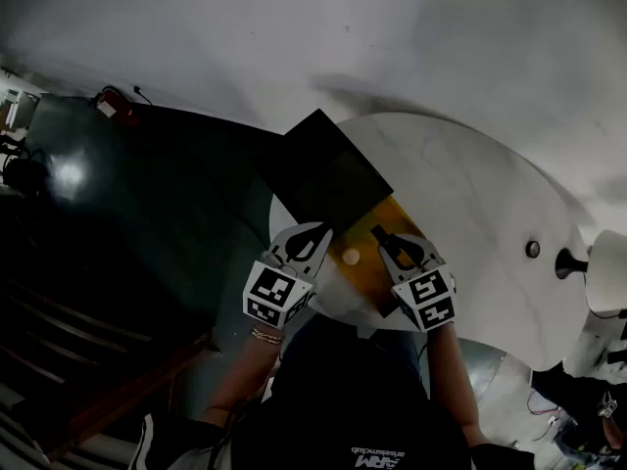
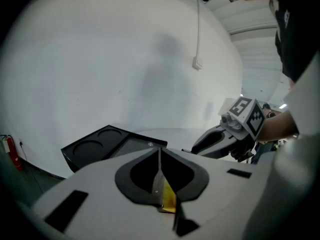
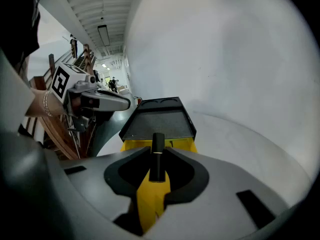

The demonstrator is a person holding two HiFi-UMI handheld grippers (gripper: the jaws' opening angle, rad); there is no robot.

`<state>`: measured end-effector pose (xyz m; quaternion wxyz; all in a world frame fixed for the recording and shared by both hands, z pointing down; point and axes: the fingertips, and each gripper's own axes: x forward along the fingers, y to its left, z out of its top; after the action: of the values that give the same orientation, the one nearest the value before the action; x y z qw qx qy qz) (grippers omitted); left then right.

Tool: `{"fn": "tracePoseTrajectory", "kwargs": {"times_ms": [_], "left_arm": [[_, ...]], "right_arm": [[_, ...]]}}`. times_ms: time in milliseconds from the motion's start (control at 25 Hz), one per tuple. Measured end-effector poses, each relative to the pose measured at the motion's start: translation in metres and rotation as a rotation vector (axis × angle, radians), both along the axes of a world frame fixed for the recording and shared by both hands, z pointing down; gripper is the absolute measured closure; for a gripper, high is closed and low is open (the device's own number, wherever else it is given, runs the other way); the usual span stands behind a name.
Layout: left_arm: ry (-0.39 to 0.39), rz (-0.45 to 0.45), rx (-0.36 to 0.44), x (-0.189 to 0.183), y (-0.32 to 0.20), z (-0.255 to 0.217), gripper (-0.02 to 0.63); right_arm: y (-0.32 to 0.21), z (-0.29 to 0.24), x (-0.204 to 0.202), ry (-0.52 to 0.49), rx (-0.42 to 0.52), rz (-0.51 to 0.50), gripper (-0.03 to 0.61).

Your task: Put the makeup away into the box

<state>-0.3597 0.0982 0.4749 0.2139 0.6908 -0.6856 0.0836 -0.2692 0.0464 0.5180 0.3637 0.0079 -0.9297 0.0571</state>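
Right gripper [image 3: 158, 156] clamps a black lipstick tube [image 3: 157, 143] above the yellow box [image 1: 364, 262] (tube visible only in the right gripper view). Left gripper [image 2: 160, 158] has jaws together, empty, at the box's left edge. Head view alone shows the whole black lid [image 1: 328, 174] open on the far side.

A round white table [image 1: 490, 204] with faint marbling stood against a plain white wall [image 1: 294, 27]. To its left lay a dark green floor [image 1: 147, 194] with one patch of glare, and a red fire extinguisher [image 1: 116, 106] sat at the foot of the wall. Dark wooden boards [image 1: 88, 360], stepped like stairs, ran along the lower left. Strip lights [image 3: 103, 34] hung from a ribbed white ceiling [image 3: 95, 4]. A white conduit [image 2: 198, 29] ran down the wall.
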Motion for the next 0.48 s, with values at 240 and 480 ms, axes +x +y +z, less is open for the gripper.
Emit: {"fn": "tracePoseTrajectory", "kwargs": {"times_ms": [240,480], "left_arm": [[0.022,0.008,-0.019,-0.002,0.005,0.014,0.583],[0.059,0.003,-0.03,-0.005,0.008,0.027,0.583]], "right_arm": [[0.008,0.018,-0.003,0.05,-0.011,-0.012,0.474],[0.016,0.038,-0.007,0.103,-0.008,-0.023,0.474]]}}
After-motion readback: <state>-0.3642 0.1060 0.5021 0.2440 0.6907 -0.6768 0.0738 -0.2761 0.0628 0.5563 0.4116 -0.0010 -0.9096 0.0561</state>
